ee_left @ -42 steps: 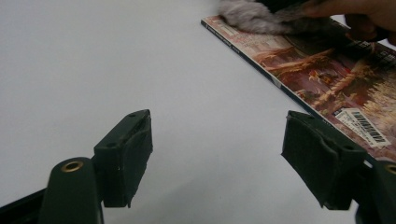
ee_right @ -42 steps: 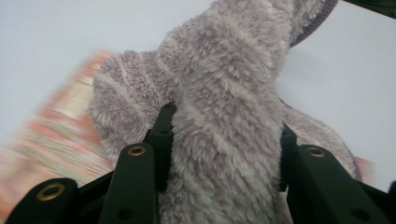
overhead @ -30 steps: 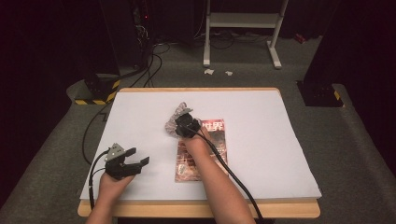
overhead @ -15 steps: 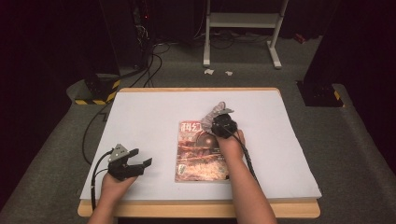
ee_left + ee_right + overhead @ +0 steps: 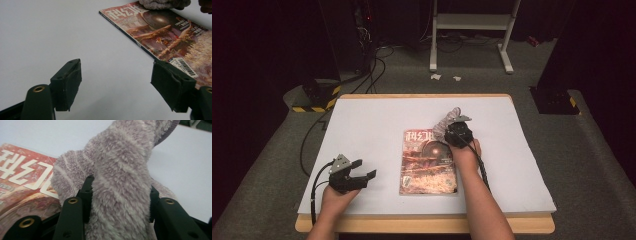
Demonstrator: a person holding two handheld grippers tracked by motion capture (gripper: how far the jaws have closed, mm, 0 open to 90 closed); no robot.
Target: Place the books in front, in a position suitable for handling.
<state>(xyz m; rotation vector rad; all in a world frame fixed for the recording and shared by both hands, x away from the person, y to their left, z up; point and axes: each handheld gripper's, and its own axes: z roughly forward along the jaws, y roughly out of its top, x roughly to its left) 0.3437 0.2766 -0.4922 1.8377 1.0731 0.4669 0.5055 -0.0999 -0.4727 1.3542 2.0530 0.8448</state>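
While the right gripper [image 5: 120,195] is closed on a fluffy grey sock [image 5: 120,170] (both pads press into its pile), the sock rests at the far right corner of a magazine [image 5: 428,162]. The magazine lies flat about the middle of the table [image 5: 377,120], a little toward the near edge. The left gripper [image 5: 362,177] stands near the near left corner, its jaws wide apart with nothing between them.
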